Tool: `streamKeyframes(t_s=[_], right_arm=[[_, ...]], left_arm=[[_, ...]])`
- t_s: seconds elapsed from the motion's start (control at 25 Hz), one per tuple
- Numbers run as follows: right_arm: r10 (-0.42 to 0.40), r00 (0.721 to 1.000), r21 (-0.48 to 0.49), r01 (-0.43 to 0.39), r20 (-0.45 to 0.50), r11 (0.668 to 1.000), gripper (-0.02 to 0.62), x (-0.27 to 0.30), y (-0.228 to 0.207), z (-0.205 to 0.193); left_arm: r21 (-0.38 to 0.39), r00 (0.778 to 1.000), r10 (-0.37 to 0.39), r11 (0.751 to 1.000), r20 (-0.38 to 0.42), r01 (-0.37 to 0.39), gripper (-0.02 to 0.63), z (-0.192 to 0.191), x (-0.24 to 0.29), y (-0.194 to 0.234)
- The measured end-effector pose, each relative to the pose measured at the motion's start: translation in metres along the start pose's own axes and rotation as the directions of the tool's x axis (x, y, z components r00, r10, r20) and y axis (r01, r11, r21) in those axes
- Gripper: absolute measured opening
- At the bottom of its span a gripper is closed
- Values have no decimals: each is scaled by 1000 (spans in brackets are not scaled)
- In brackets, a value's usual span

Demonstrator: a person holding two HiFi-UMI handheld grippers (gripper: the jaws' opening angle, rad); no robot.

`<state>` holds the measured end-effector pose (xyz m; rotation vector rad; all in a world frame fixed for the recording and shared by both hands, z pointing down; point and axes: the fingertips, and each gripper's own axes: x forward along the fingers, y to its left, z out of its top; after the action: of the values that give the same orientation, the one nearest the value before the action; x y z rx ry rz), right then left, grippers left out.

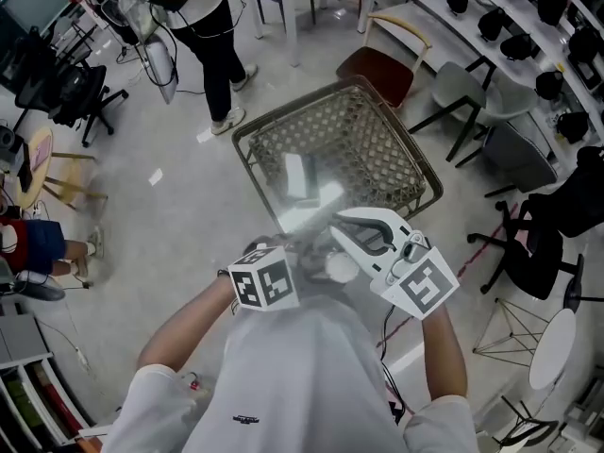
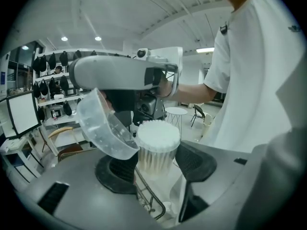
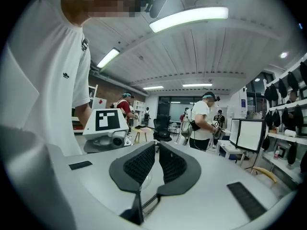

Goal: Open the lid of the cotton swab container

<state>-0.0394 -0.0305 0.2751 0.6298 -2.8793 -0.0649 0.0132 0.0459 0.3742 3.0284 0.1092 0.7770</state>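
**Over the basket point(image 1: 363, 144), lid point(image 2: 103, 128) tipped clear**

Chest-high above the woven basket the two tools meet in the air. Nothing rests on a surface, and the container point(image 2: 154, 158) is carried only by the tool that grips it.

The left gripper point(image 2: 156, 166) stands fairly wide. Its dark pads point(image 2: 194, 163) are set against either side of the container, which sits upright between them. The white swabs point(image 2: 158, 134) are bare at the top. That clamp looks meant to anchor the body while the other tool works the top.

Just beside the swabs the clear lid lies tilted on its side. Its lower edge is close to the container's rim; whether a hinge joins the two cannot be told.

The right gripper point(image 3: 156, 159) reaches across to the lid. Its jaws are nearly together, pinching a thin clear wall of the lid between them. Such a narrow hold suits a thin rim and lets the lid be swung aside without touching the swabs.

Judged from how it lies, the lid is already off the mouth, so the opening seems all but done.
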Motion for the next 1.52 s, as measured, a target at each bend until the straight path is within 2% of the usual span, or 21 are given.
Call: streamKeyframes(t_s=[0.4, 0.6, 0.76, 0.88, 1.08, 1.36, 1.52], right_arm=[[-35, 999, -2, 35, 2, 999, 18, 0, -4, -3], [-63, 998, 31, 62, 23, 998, 20, -3, -11, -1], [-126, 991, 37, 124, 36, 992, 18, -14, -23, 4], [-200, 979, 28, 199, 24, 980, 18, -25, -37, 2], [-329, 944, 15, 329, 23, 944, 18, -53, -61, -9], [-468, 884, 59, 468, -12, 882, 15, -81, -71, -30], [-546, 837, 89, 546, -30, 833, 14, -92, -70, -43]], left_arm=[[-103, 996, 81, 992, 40, -76, 239, -2, 0, 12], [-158, 986, 155, 977, 61, -143, 239, -2, -4, 30], [-194, 970, 230, 958, 75, -212, 239, 1, -10, 46], [-220, 952, 296, 936, 73, -274, 238, 3, -17, 59], [-265, 916, 394, 893, 71, -364, 239, 11, -25, 72], [-329, 843, 534, 809, 66, -487, 238, 11, -50, 90], [-359, 802, 594, 762, 55, -540, 238, 4, -66, 95]])
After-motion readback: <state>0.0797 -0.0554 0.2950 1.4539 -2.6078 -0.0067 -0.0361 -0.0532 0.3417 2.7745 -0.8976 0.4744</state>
